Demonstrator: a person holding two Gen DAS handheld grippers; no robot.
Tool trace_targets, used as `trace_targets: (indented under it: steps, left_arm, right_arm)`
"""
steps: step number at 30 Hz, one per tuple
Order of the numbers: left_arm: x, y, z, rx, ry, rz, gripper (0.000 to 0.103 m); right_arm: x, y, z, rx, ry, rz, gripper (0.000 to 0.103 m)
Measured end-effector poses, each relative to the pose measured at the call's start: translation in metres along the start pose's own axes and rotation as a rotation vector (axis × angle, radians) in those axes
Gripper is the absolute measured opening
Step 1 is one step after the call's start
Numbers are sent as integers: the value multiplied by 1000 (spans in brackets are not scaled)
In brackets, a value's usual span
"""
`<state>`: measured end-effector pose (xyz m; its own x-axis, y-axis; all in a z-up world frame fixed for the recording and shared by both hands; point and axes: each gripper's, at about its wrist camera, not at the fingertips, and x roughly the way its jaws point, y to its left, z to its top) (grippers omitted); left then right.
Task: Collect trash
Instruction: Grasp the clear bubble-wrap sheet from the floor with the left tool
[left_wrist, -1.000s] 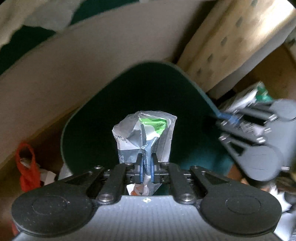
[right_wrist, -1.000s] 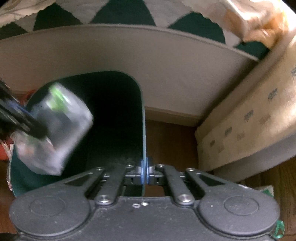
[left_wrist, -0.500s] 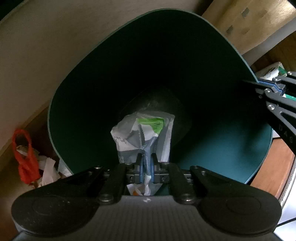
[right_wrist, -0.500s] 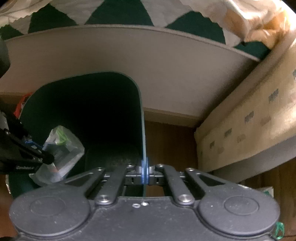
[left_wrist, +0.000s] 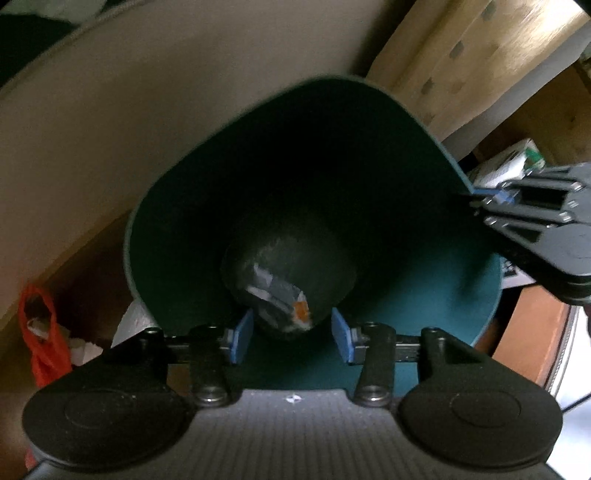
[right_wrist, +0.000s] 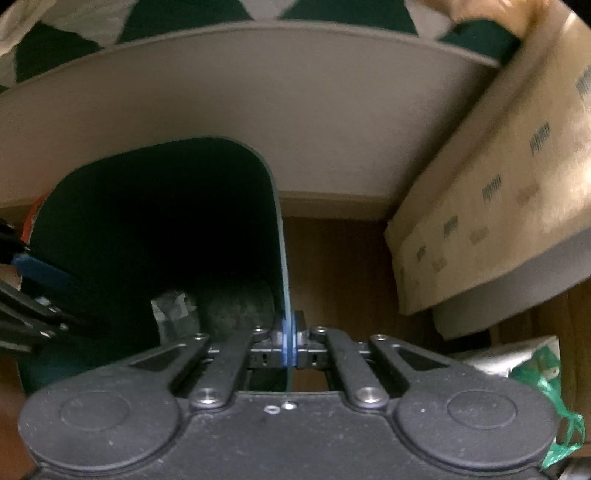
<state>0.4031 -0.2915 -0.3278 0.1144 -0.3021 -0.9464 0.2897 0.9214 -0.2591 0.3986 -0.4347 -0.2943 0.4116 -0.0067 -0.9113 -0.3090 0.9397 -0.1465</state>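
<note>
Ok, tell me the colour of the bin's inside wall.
Dark teal green bin, clearest in the left wrist view.

The left gripper (left_wrist: 291, 339) hangs over the mouth of the green bin (left_wrist: 461, 295), blue pads spread wide; a crumpled wrapper (left_wrist: 277, 295), blurred, seems to lie at the dark bottom; the right gripper (left_wrist: 480, 194) pinches the bin's rim.
</note>
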Motion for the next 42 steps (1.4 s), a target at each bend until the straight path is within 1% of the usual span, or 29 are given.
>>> trace_targets:
  steps: [2,5,9,14,18,20,22,25,27,30,34,36,38,41,42]
  left_arm:
    - [-7,1,1,7,-22,-10,45]
    - [-20,5,2,17,-46,-4,45]
    - [-30,19,-7,-12,-61,3,45]
    - [-39,55,-25,-86,-79,53,45]
    - [-34,87,-37,-149,-48,94,45]
    - [-28,98,-42,-163,-40,113,45]
    - [-21,110,-48,-166,-34,136,46]
    - [-3,122,-55,-164,-28,176,45]
    - [5,138,-64,-167,-23,200,45]
    - [29,164,-79,-211,26,225,45]
    - [60,191,-101,-258,118,246,45]
    - [82,203,-109,-281,171,212,45]
    - [98,206,-110,-265,190,226,45]
    - [119,208,-98,-184,173,218,45]
    - [126,209,-92,-155,169,202,45]
  right_arm:
    - [1,-3,-2,6,5,-14,1]
    - [1,-8,-4,17,8,-35,2]
    - [0,-17,-7,38,9,-69,2]
    - [-1,-27,-10,52,17,-113,2]
    - [-1,-37,-14,84,33,-144,2]
    - [-1,-40,-14,99,38,-146,2]
    - [-3,-40,-15,105,41,-132,2]
    - [-6,-33,-13,61,39,-127,2]
    - [-7,-29,-13,34,38,-128,2]
    - [-5,-27,-9,5,42,-132,2]
    - [-6,-25,-6,1,35,-134,2]
    - [-8,-24,-8,13,26,-136,2]
    - [-8,-25,-9,41,22,-138,1]
    - [-7,-28,-10,73,24,-146,2]
    - [-6,-28,-10,78,30,-148,2]
